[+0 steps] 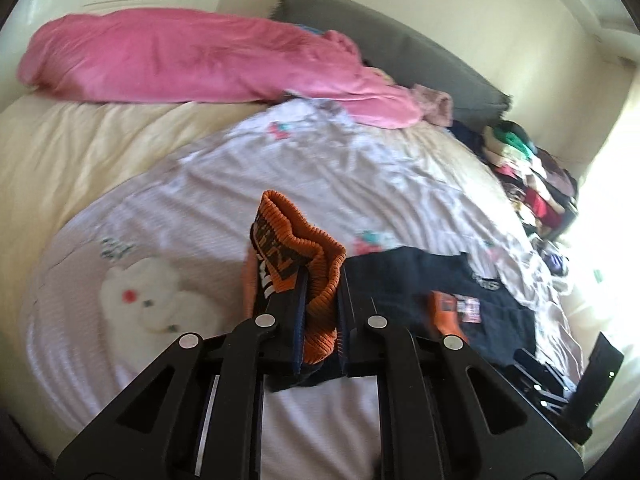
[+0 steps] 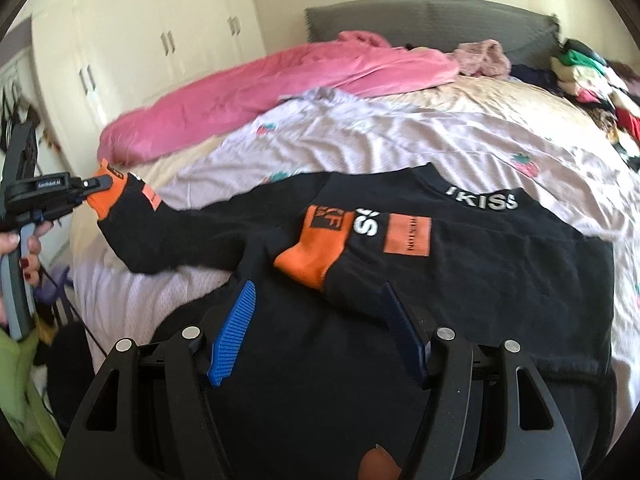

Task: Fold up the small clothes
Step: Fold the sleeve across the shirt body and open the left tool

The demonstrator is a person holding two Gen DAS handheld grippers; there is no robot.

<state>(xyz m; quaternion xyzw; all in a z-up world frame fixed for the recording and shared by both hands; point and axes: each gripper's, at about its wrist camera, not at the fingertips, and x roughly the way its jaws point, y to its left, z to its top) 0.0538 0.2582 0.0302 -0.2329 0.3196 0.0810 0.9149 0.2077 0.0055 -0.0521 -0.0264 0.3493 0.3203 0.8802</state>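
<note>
The left gripper [image 1: 320, 280] is clamped on the orange ribbed cuff [image 1: 304, 248] of a black sweater [image 2: 460, 280], holding that sleeve lifted off the bed and stretched out past the sweater's left side. The right gripper [image 2: 320, 320] stands wide, with nothing between its blue pads [image 2: 234, 336], poised above the sweater's lower body. The sweater lies flat, its other sleeve folded across the chest so that its orange cuff [image 2: 308, 260] rests near the middle. Under it spreads a pale strawberry-print sheet [image 2: 400, 136], with open, wrinkled room beyond the collar. A pink blanket [image 2: 240, 96] lies along the far side, a grey headboard [image 2: 420, 16] is behind it, and a pile of clothes [image 2: 592, 80] crowds the right edge of the bed.
</note>
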